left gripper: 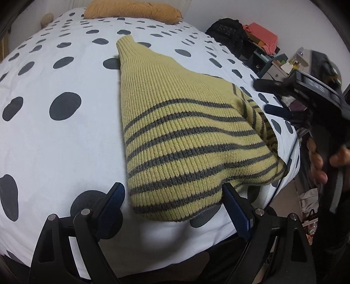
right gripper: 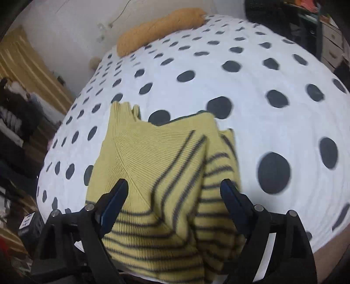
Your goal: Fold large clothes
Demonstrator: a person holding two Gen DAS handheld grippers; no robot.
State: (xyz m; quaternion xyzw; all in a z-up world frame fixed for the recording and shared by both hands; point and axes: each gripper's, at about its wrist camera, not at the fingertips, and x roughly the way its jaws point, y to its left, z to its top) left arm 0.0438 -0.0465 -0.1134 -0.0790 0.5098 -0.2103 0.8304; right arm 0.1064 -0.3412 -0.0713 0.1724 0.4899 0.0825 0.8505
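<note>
A yellow knit sweater with grey stripes lies folded lengthwise on the bed, its plain ribbed end pointing toward the pillow. In the right wrist view the sweater shows a sleeve laid over its body. My left gripper stands open over the striped near edge, nothing pinched between its fingers. My right gripper hangs open above the sweater with cloth below the jaws but not gripped. It also shows at the right of the left wrist view as the right gripper, held by a hand.
The white bedcover with dark dots spreads to the left and far side. An orange pillow lies at the head. Cluttered shelves and a black bag stand beyond the bed's right edge.
</note>
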